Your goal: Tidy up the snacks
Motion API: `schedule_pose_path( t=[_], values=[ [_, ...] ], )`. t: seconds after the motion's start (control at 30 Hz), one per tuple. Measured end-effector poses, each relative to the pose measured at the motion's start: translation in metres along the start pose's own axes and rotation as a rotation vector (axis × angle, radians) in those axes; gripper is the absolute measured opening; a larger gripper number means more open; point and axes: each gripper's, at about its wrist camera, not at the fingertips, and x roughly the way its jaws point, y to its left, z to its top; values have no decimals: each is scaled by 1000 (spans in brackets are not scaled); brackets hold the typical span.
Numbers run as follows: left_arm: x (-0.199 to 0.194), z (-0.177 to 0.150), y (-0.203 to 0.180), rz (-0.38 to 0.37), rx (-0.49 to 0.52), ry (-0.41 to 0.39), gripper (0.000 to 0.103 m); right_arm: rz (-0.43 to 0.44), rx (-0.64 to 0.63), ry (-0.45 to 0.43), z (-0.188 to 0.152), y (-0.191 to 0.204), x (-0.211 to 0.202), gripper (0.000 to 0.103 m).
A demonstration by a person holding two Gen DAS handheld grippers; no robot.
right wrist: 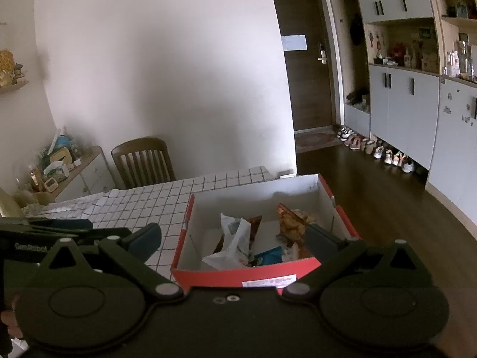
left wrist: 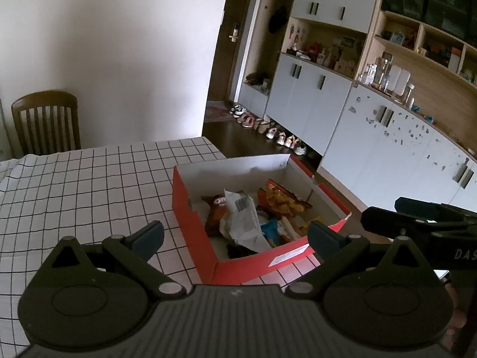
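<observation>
Both your left gripper [left wrist: 235,235] and right gripper [right wrist: 234,238] hover spread and empty near the red shoebox [left wrist: 196,226] at the checked table's right edge. The snack packets [left wrist: 238,217] lie jumbled inside; you're likely choosing one, so descend straight.

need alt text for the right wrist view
The open right gripper hovers, empty, over an open red cardboard box of snack packets on a white black-grid tablecloth. A brown wooden chair stands behind the table.
</observation>
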Motion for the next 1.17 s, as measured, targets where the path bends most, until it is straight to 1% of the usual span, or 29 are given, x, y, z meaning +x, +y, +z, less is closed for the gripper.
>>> schedule_pose_path(
  t=[0.3,0.73,0.9,1.17],
  values=[
    [5,2,-3,-8,4,0,103,1,5,-8,-2,0,-3,103],
    [12,1,-12,-34,19,8,103,-30,28,-15,-4,-7,-10,103],
    [15,-1,-14,-60,22,23,103,-36,34,-8,-6,-8,-10,103],
    [16,-4,-13,-55,17,28,103,-37,44,3,-10,-10,-10,103]
  ],
)
